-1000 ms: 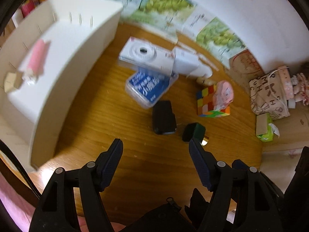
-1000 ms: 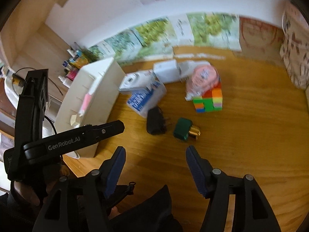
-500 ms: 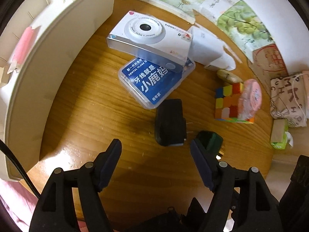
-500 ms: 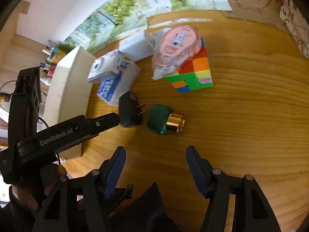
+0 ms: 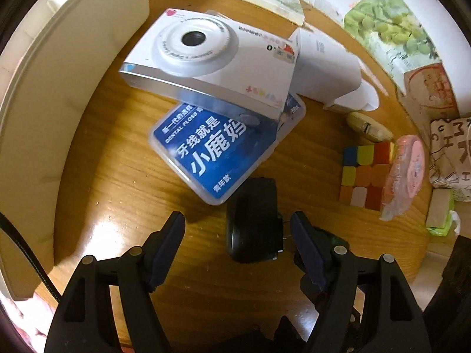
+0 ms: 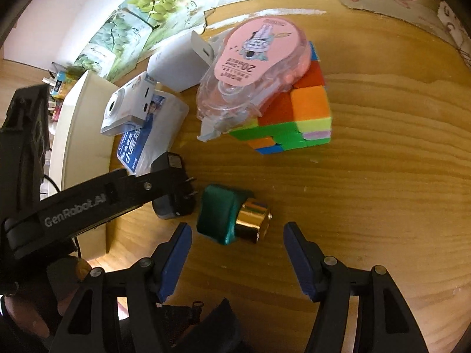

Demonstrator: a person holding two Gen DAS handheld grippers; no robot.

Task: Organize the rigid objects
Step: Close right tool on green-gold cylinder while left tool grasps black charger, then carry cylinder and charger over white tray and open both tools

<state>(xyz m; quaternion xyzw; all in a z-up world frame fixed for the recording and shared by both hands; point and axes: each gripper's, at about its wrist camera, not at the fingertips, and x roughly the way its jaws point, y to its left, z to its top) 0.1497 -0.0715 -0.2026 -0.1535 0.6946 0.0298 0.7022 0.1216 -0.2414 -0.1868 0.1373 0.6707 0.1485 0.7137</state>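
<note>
Black charger (image 5: 253, 220) lies below left tongs (image 5: 238, 223), pointing straight down, parted.

The blue label of the clear floss box (image 5: 216, 150) reads "DENTAL FLOSS" above large Chinese characters "牙线就是 小鹿妈". The left gripper's black arm (image 6: 79, 209) carries "GenRobot.AI" in grey letters. The pink correction-tape dispenser (image 6: 253, 67) shows "20" on its label. Lettering on the white camera (image 5: 215, 64) is too blurred to read.
</note>
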